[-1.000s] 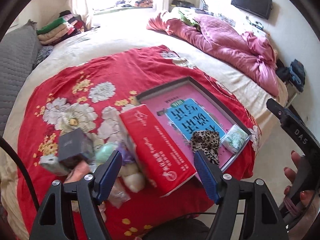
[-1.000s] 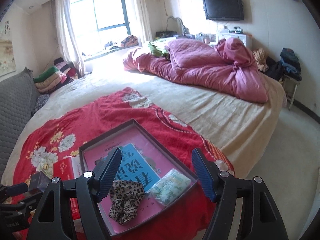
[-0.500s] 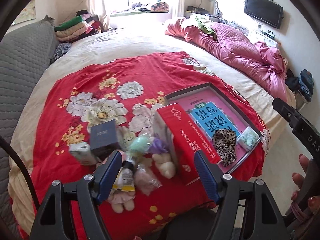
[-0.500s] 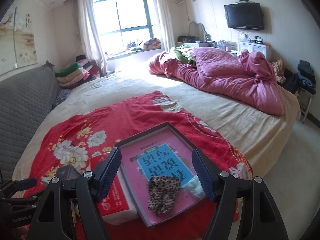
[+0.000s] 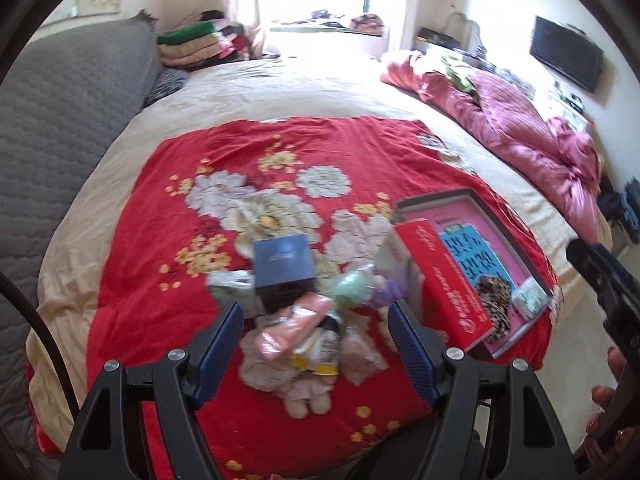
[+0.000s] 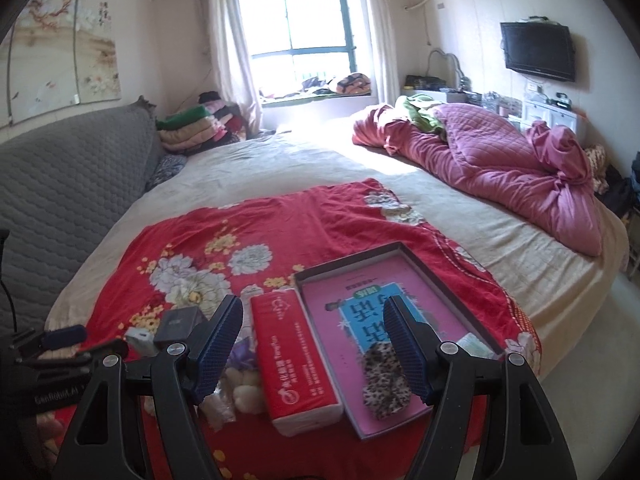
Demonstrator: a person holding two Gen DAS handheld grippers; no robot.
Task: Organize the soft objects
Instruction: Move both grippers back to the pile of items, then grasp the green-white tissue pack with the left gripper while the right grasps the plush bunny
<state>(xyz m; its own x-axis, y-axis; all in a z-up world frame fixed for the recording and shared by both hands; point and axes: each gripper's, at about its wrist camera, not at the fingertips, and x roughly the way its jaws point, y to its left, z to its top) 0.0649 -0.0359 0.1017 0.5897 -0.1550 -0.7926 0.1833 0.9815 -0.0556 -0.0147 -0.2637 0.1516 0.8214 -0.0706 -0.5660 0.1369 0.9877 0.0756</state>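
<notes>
A pile of small plush toys and plastic-wrapped soft items (image 5: 304, 336) lies on the red flowered blanket (image 5: 240, 152), with a dark blue box (image 5: 284, 260) behind it. My left gripper (image 5: 314, 320) hovers open above this pile, holding nothing. To the right lie a red tissue pack (image 5: 440, 276) and a dark-rimmed tray (image 5: 436, 196) holding a pink book, a leopard-print fabric piece (image 5: 494, 296) and a small green packet (image 5: 530, 300). My right gripper (image 6: 312, 316) is open and empty above the tissue pack (image 6: 292, 352) and the tray (image 6: 344, 262).
A crumpled pink quilt (image 6: 520, 168) fills the bed's far right. A grey padded headboard (image 6: 60, 184) runs along the left, with folded blankets (image 6: 192, 128) at its far end. Floor lies beyond the bed's right edge. A hand (image 5: 604, 396) shows at the lower right.
Both grippers have swung left along the bed's near edge and rolled. The left one went from over the tissue pack to over the plush pile. Both stayed open.
</notes>
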